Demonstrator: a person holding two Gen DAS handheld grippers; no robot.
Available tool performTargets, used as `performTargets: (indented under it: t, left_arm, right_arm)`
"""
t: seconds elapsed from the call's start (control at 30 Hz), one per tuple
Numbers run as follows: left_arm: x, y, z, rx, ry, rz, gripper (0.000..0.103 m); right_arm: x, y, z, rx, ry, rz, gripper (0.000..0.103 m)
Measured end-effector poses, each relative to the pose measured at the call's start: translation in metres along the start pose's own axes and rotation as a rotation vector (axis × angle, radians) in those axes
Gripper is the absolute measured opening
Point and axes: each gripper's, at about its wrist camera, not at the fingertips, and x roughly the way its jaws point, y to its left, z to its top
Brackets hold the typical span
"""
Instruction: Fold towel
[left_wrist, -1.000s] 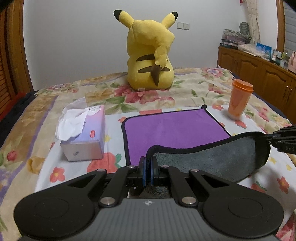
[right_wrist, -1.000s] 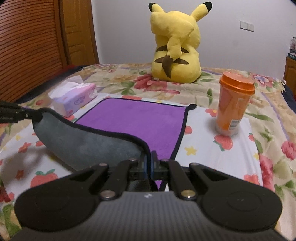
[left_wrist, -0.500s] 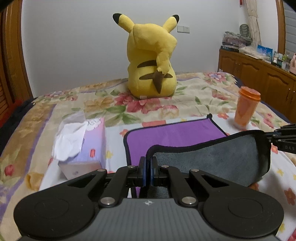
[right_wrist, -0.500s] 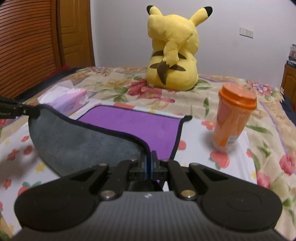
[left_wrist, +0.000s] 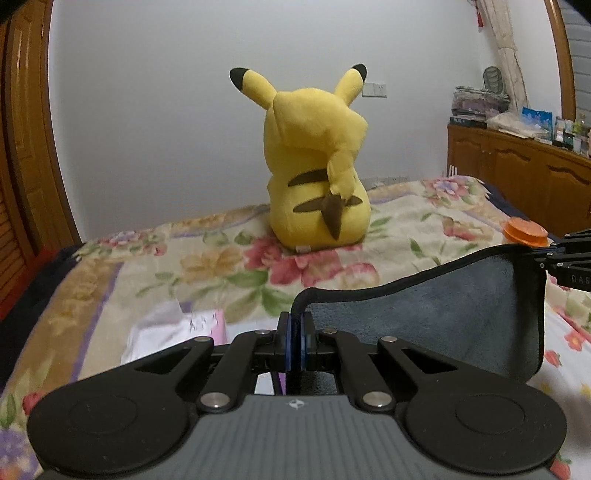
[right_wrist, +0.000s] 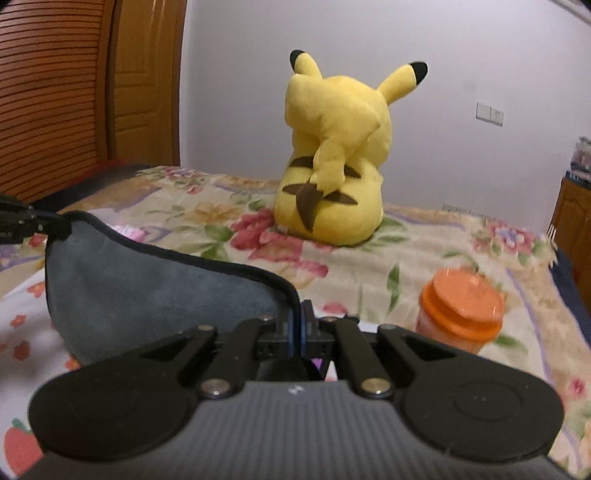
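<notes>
Floral bed (left_wrist: 229, 266) | towel (left_wrist: 436, 299) edge lifted above it | left tool (left_wrist: 295, 332), right tool (right_wrist: 300, 332) each pinching a corner | advice: keep edge taut, carry level to far hem.

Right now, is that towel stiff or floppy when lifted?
Probably floppy: the towel sags in a curve between the left gripper and right gripper. Likely light too, since two small corner pinches hold it up. Its fuzzy surface should resist slipping.

Dim indoor light, soft motion blur, fisheye-bent edges (dark corners)
</notes>
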Motion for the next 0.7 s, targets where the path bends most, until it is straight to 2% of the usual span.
performTargets:
  t: [0.17,0.4,0.7]
  left_arm:
    - [0.013,0.003,0.010,-0.001,-0.022,0.020,0.005]
    - [0.042,0.002,0.011,0.006,-0.037,0.059,0.005]
    - [0.094,0.006,0.000,-0.020,0.012,0.075,0.005]
  right_arm:
    - [0.013,-0.003,0.008,-0.022,-0.022,-0.023,0.004]
    - [0.043,-0.004,0.008,-0.033,-0.001,-0.049,0.004]
    - [0.081,-0.003,-0.006,-0.046,0.047,-0.074,0.004]
